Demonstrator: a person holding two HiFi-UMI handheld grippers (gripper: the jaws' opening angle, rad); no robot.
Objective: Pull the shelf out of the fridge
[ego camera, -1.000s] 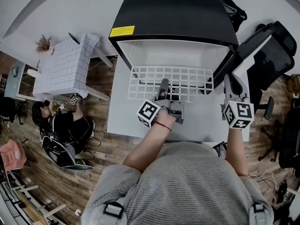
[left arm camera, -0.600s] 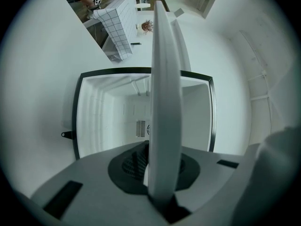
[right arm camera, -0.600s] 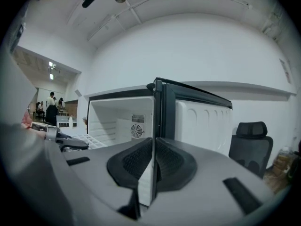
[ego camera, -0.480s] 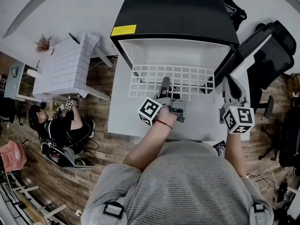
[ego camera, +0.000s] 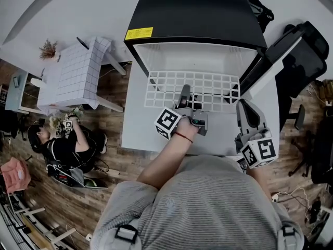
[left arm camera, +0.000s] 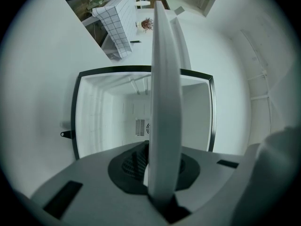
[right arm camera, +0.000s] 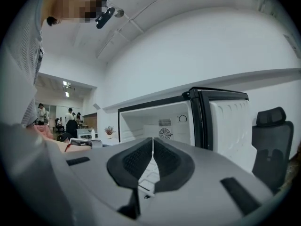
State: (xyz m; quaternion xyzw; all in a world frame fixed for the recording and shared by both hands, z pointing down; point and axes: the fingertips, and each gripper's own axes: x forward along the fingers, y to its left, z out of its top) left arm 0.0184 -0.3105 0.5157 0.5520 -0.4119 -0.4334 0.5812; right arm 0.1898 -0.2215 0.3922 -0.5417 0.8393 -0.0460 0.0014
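Note:
The black fridge point(ego camera: 195, 14) stands open on the white table point(ego camera: 136, 129), its door point(ego camera: 270, 61) swung to the right. The white wire shelf point(ego camera: 208, 87) sticks out of the fridge's mouth over the table. My left gripper point(ego camera: 183, 97) is shut on the shelf's front edge near its middle. In the left gripper view the shelf point(left arm camera: 164, 102) runs edge-on between the jaws toward the white fridge interior point(left arm camera: 113, 121). My right gripper point(ego camera: 245, 116) hangs right of the shelf, near the table's front edge, touching nothing. In the right gripper view its pads point(right arm camera: 151, 166) meet with nothing between them.
A black office chair point(ego camera: 307, 56) stands right of the fridge door. Left of the table is a small table with a white checked cloth point(ego camera: 75, 72), and a person point(ego camera: 62, 147) crouches on the wooden floor.
My right gripper has drawn back from beside the fridge door toward my body and slightly left. The left gripper keeps its hold on the shelf and has barely moved.

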